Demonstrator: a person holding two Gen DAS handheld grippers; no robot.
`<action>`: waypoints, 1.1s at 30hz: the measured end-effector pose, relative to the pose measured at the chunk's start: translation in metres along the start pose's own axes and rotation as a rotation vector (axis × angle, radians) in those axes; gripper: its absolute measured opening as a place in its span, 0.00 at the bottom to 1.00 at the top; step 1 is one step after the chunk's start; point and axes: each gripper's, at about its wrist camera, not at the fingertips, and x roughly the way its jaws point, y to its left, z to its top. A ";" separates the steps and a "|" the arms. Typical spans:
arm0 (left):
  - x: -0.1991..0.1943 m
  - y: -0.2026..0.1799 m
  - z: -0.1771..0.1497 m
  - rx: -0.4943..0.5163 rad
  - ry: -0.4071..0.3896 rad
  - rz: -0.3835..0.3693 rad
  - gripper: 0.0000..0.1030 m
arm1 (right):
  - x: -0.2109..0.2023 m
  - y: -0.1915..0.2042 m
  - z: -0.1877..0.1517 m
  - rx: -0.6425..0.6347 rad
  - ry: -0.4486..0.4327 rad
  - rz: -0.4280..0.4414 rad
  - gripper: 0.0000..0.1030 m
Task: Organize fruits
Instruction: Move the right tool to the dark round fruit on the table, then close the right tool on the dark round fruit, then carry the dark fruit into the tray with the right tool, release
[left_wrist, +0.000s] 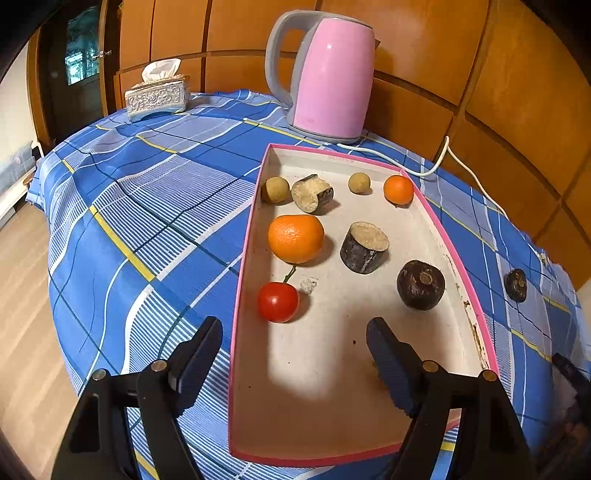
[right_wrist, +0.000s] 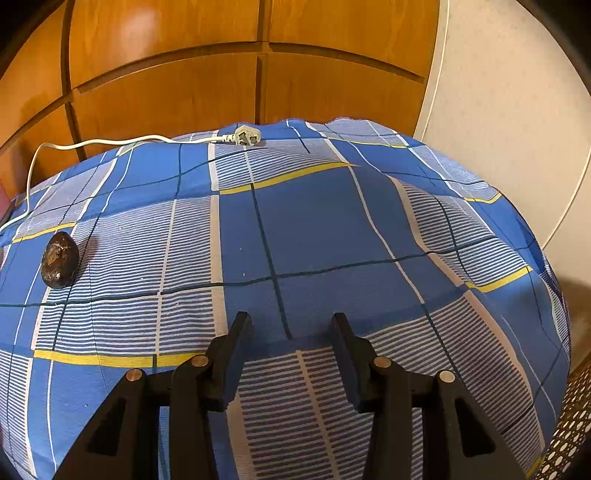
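**tablewatcher:** Blue plaid cloth over the whole table (left_wrist: 155, 206), then a shallow pink-edged cardboard tray (left_wrist: 454, 243) lying on it. Behind that a pink electric kettle with a grey handle (left_wrist: 328, 77), and a silver embossed tissue box (left_wrist: 157, 98) way off at the back. Inside the tray: a big orange (left_wrist: 295, 238), two dark cut stumps with pale faces, a round dark brown fruit (left_wrist: 421, 284), a red cherry tomato with a stem (left_wrist: 277, 302), a small orange and two little tan balls.

**fruitguy:** So what's left to sort?

**tablewatcher:** One stray dark brown oval fruit (right_wrist: 59, 260), sitting on the cloth just outside the tray's right edge. Looks like the last pickup to me.

**fruitguy:** Grippers?

**tablewatcher:** Left gripper (left_wrist: 295, 341) hangs over the tray's near end, jaws spread wide, nothing in them. Right gripper (right_wrist: 291, 336) is over bare cloth, jaws partly apart, also empty, and the stray sits well off to its left.

**fruitguy:** Next move?

**tablewatcher:** My guess: right one swings left, straddles that fruit, squeezes gently since it's round and could roll, then drops it in an open spot in the tray.
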 end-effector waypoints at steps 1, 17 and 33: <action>0.001 0.000 0.000 -0.001 0.002 0.001 0.78 | 0.000 0.001 0.001 -0.005 0.006 -0.003 0.44; -0.001 -0.003 -0.002 0.016 0.003 0.008 0.78 | -0.024 0.085 0.026 -0.149 0.018 0.375 0.61; -0.002 0.004 -0.003 0.009 0.003 0.014 0.79 | -0.001 0.176 0.043 -0.408 -0.051 0.324 0.45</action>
